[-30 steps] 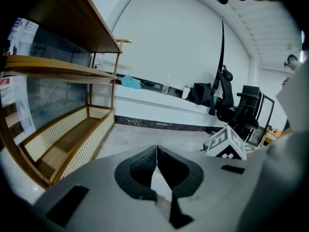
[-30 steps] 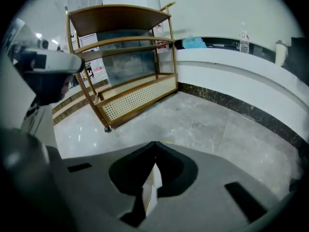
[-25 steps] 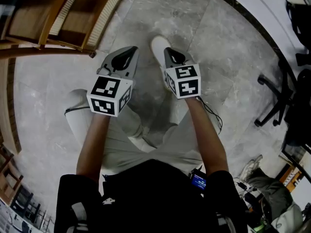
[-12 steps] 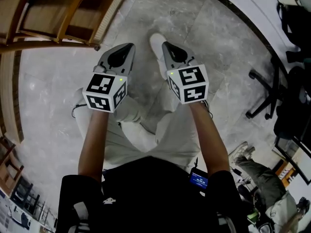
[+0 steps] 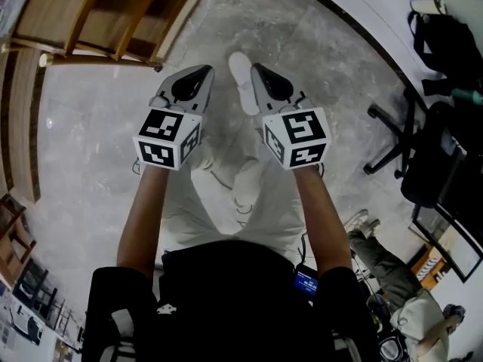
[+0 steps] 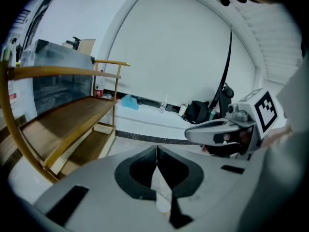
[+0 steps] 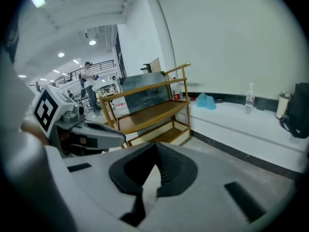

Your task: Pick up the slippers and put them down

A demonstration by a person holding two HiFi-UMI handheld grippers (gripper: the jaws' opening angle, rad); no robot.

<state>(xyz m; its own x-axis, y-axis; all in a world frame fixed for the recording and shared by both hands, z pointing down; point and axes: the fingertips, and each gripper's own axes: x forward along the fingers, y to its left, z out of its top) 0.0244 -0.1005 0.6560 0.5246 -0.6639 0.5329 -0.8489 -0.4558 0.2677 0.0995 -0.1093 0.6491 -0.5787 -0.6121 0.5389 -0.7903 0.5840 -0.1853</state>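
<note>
Left gripper (image 6: pixel 157 150) and right gripper (image 7: pixel 155 145) are both clenched on nothing and held side by side, probably a neutral pose, while a white slipper-like shape (image 5: pixel 240 81), identity unconfirmed, is seen on the floor (image 5: pixel 98 127) between their tips.

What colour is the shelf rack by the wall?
Warm honey-brown wood. The shelf rack shows best in the right gripper view.

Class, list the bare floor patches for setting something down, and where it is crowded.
Floor is bare between the wooden rack and the left hand-held gripper, and between the right hand-held gripper and the office chair. Crowded: far right.
</note>
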